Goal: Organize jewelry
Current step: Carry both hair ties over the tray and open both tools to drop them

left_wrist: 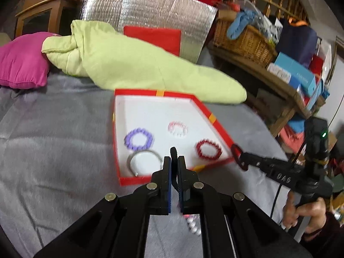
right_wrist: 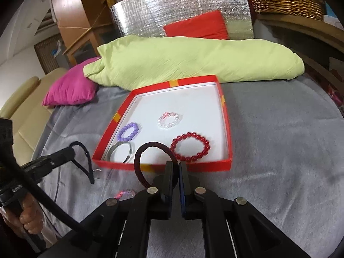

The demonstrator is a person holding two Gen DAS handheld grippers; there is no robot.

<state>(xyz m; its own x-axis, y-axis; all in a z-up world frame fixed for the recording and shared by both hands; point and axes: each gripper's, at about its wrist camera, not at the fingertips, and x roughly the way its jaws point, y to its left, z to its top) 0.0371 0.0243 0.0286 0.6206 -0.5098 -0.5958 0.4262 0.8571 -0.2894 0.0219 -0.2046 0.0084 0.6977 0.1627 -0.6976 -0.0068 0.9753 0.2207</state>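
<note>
Grey bedspread point(right_wrist: 279, 150) carries a red shallow cardboard box point(right_wrist: 225, 161). Both grippers, left point(left_wrist: 173, 161) and right point(right_wrist: 175, 165), pinch light, springy dark cords, probably best gripped mid-loop.

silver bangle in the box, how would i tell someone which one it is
Find the shallow red cardboard box with a white floor on the grey bedspread. In its near-left corner lies the plain silver metal bangle. Unlike the purple, pink-clear and dark red beaded bracelets, it is a smooth, beadless band.
</note>
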